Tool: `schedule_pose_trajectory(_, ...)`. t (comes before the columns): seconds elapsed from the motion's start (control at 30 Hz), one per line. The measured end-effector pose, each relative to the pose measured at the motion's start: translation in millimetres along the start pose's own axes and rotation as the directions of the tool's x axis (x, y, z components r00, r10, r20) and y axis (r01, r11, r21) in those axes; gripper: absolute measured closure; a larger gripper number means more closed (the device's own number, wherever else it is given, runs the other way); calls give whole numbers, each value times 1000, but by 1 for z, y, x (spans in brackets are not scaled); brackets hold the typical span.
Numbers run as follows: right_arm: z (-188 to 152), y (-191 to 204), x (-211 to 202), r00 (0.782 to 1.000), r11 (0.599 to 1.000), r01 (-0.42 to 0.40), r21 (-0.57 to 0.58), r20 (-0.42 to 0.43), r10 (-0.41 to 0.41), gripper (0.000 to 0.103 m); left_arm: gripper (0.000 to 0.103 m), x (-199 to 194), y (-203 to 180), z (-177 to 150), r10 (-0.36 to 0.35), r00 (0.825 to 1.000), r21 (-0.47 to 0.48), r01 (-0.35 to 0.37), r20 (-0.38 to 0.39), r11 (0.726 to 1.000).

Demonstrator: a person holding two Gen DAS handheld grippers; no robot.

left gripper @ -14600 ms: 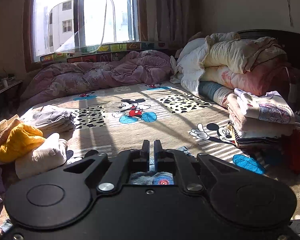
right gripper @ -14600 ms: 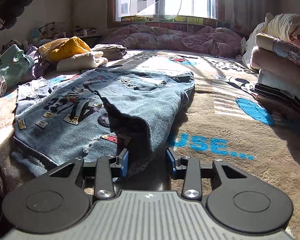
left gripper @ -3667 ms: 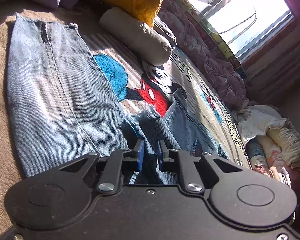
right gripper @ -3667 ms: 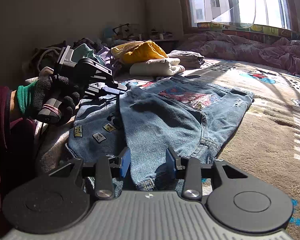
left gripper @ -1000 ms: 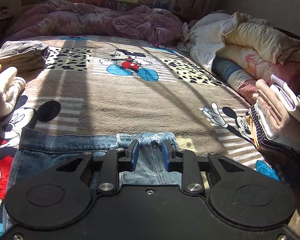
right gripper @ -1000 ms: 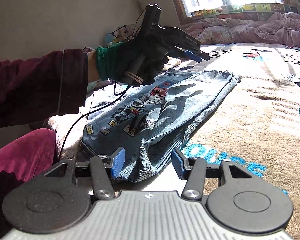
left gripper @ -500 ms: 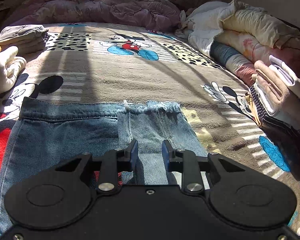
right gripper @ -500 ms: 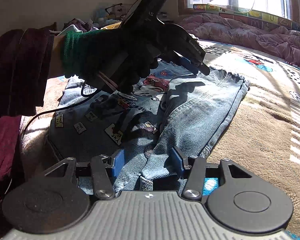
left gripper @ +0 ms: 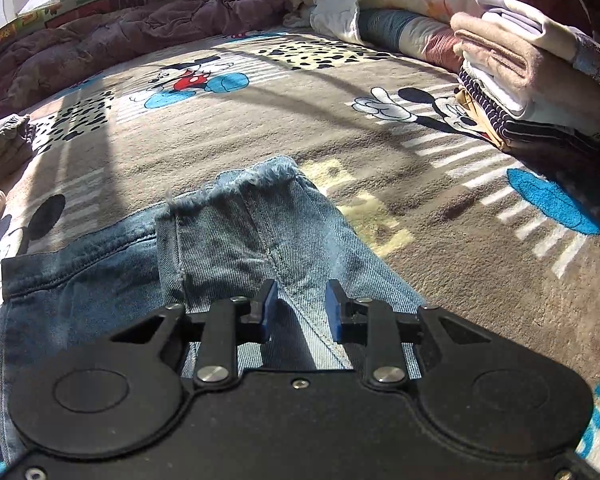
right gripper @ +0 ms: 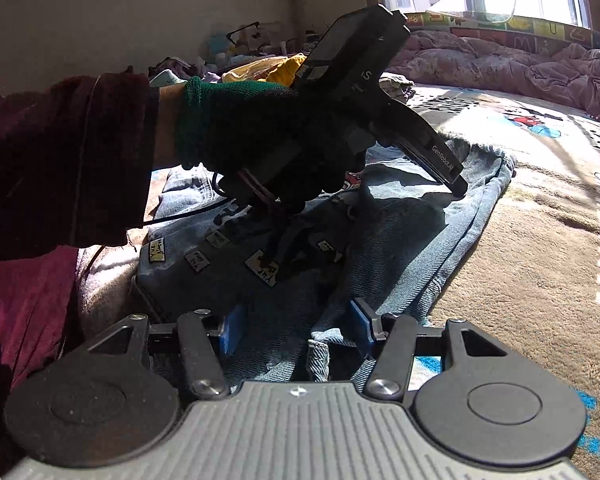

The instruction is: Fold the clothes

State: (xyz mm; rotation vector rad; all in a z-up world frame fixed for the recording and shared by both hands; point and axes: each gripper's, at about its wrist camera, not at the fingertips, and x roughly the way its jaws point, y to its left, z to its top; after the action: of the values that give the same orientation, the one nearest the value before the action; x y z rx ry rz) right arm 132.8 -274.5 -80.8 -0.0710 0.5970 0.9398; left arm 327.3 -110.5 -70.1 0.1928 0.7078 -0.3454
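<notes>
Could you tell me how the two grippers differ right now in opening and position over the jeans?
The left gripper is open narrowly over the folded leg near the frayed hem; the right gripper gapes wider at the bunched near edge. Both are open, gripping nothing, and both have blue pads above the jeans.

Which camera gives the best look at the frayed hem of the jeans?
The left wrist view: the frayed hem lies sunlit and unobstructed just ahead of the open jaws. The right wrist view shows it only far off, partly behind the left gripper.
</notes>
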Motion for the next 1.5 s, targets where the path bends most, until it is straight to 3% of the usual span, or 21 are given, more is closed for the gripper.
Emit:
schedule_pose_trajectory(0.07,-2,0,-10,1000,1000,6,-5,11,-6,49,78,-34,-8,-3,17,998,19,-18,65,1000)
schedule_pose_trajectory(0.2,-11,1,-14,999,999,44,-22,-16,-44,49,78,-93,-28,-34,-30,988,-5,31,150,1000)
schedule_pose_trajectory(0.33,-18,9,-26,998,997,67,-28,-4,-67,49,78,-99,-58,-71,-82,991,29,80,109,996)
schedule_pose_trajectory(0.4,-21,13,-33,997,996,78,-31,3,-78,50,78,-93,-70,-84,-35,996,70,29,82,997)
schedule_pose_trajectory(0.43,-23,15,-36,996,996,84,-32,6,-84,50,78,-96,-73,-87,-26,995,82,18,93,996)
schedule_pose_trajectory(0.6,-29,29,-46,996,996,83,-31,34,-82,51,78,-132,-76,-103,-129,977,7,130,171,992)
schedule_pose_trajectory(0.67,-31,34,-41,996,995,84,-44,14,-84,51,81,-134,-81,-110,-172,973,15,172,154,985)
schedule_pose_trajectory(0.7,-34,35,-38,996,995,91,-49,0,-91,50,88,-130,-85,-115,-188,973,25,186,135,982)
schedule_pose_trajectory(0.8,-41,35,-34,995,994,99,-36,-17,-99,50,95,-116,-93,-128,-203,973,13,202,108,979)
schedule_pose_trajectory(0.93,-46,33,-34,996,996,86,12,-12,-86,46,95,-111,-97,-133,-194,975,16,193,108,981)
schedule_pose_trajectory(1.0,-50,35,-32,997,997,77,25,-13,-77,41,95,-123,-99,-132,-203,970,32,201,132,979)
schedule_pose_trajectory(1.13,-52,38,-34,996,995,93,35,-3,-93,40,95,-142,-104,-135,-235,961,56,229,146,972)
schedule_pose_trajectory(1.27,-58,43,-28,993,993,115,2,-16,-115,40,96,-126,-109,-146,-223,968,11,223,114,975)
schedule_pose_trajectory(1.5,-61,50,-25,989,988,149,-31,-17,-150,40,96,-120,-119,-142,-185,980,69,181,69,981)
